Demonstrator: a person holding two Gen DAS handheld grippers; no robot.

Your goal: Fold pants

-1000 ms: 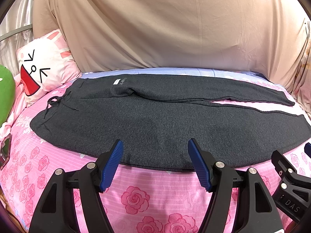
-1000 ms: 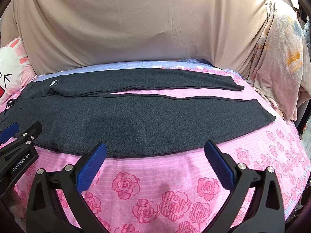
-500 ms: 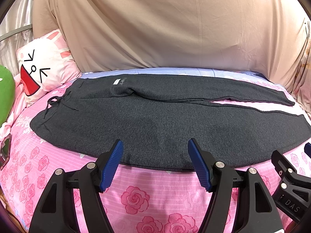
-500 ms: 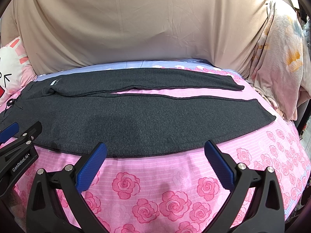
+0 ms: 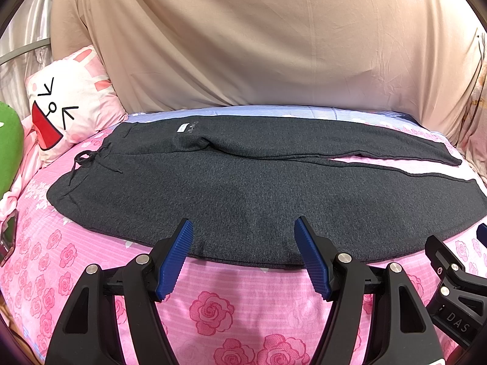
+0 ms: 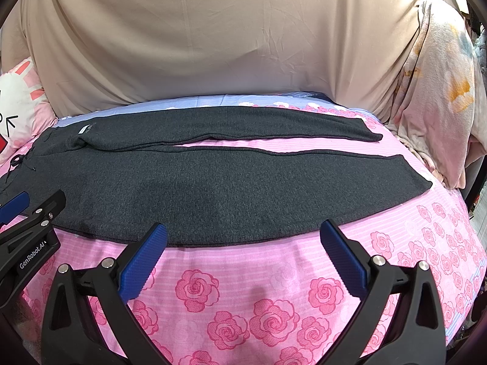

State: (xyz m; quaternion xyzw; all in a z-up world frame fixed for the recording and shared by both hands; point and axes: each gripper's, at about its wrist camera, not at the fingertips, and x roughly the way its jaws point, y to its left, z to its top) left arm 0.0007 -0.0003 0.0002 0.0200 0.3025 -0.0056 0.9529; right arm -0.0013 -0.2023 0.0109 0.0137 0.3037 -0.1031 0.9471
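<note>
Pants (image 5: 243, 188) lie flat across the middle of both views on the pink rose bedsheet (image 5: 213, 307), waistband w/ drawstring (image 5: 88, 159) at frame left, cuffs at frame right. Both legs run left to right, far leg in the upper half, near leg below it, thin strip of sheet showing btwn them toward the right. Cartoon pillow (image 5: 67, 112) upper left, beige cloth (image 5: 258, 45) hung behind.

Handling, my guess: soft knit, light, limp, no stiffness. Will drape and sag when lifted, may drag on the sheet. Not fragile, not slippery. Best hold looks like the near hem edge, pinching both layers, one grip toward the waist end and one toward the cuff end, so the fold goes over evenly.

Left gripper (image 5: 243, 255): bottom centre of its view, jaws spread wide, holding nothing. Blue pads sit at the near edge of the pants, around mid-thigh; contact unclear.

Right gripper (image 6: 242, 257): bottom centre of its view, jaws spread wider, empty. Near edge of the pants lies just past the pad tips, lower-leg part, cuff off to the right. Left gripper's side shows at that view's left edge.
</note>
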